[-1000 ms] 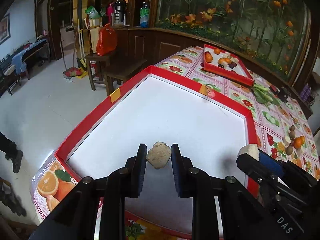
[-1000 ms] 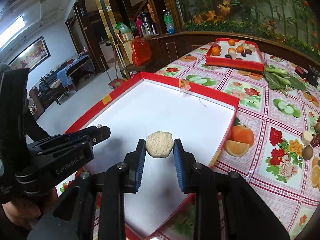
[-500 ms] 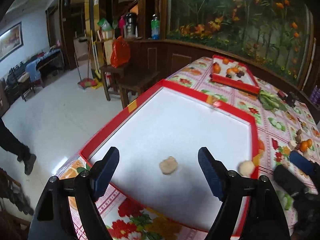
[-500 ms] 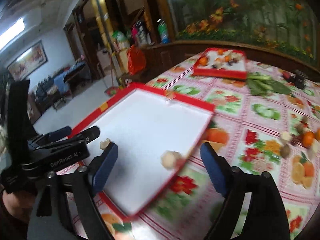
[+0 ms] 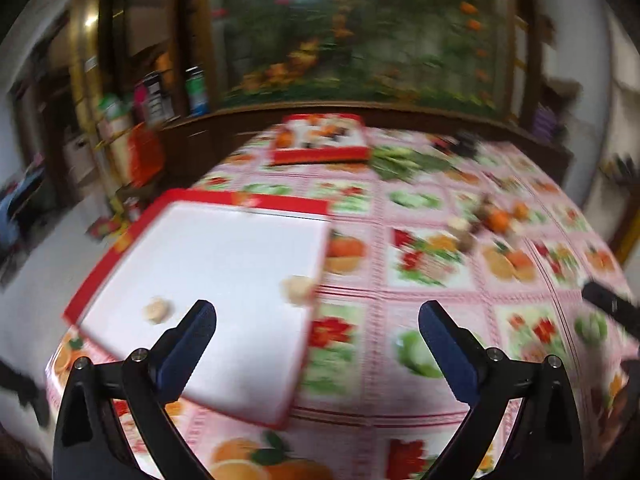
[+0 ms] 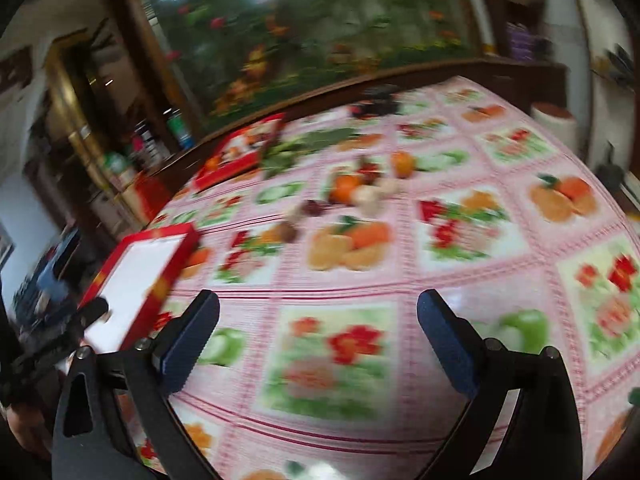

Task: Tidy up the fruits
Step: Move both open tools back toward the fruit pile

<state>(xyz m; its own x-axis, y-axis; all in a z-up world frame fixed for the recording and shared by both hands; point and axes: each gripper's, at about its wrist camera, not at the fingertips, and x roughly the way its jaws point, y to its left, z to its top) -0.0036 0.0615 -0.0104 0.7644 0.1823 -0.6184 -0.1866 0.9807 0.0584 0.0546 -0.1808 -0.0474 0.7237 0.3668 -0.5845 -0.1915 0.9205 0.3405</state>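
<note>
Left gripper (image 5: 316, 320): we hold it spread wide, gripping nothing.
Right gripper (image 6: 318, 312): likewise spread, empty, above the tablecloth (image 6: 400, 280).
Left view only: two pale pieces (image 5: 157, 310) (image 5: 298, 287) lying well apart inside the near red-rimmed tray (image 5: 248, 200).
Right view only: the loose fruit pile (image 6: 360, 190) seen closer, mid-table; the near tray's inside is mostly cut off.
Both views: blurred; far tray (image 5: 320, 144).

The table (image 5: 420, 264) (fruit-print cloth) carries two red trays (image 5: 256, 202) (image 5: 320, 154), greens (image 5: 404, 162), loose fruit (image 6: 360, 190).
</note>
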